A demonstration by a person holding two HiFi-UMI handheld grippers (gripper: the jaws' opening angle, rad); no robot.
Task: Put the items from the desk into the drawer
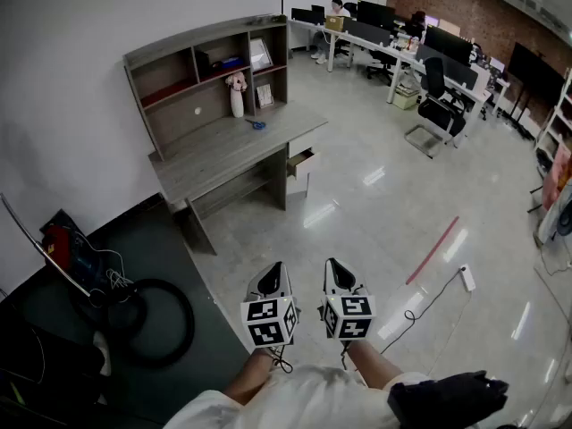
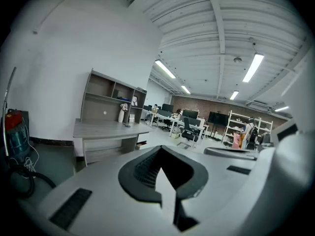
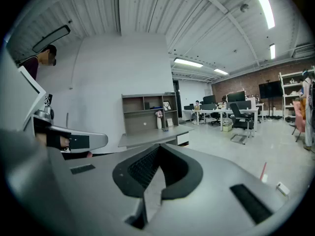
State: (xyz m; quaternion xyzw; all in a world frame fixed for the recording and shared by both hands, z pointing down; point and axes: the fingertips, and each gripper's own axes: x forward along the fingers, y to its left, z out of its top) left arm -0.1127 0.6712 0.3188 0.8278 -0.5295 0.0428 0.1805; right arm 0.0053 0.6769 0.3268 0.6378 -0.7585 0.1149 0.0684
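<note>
Emptily closed: left gripper (image 1: 273,270); right gripper (image 1: 332,266)

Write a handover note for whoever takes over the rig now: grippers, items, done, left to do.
Left gripper and right gripper: both shut, empty, held low, far from the desk.
Items: a small blue item lies on the desk top; a white vase with pink flowers stands further back.
Drawer under the desk: partly open, inside not visible from here.
Done: neither item is in the drawer yet.
Left: approach, put the items in the drawer.

White wall (image 1: 89,34), glossy grey floor (image 1: 375,222), brick wall (image 1: 487,12), office workstations (image 1: 393,47)
</note>
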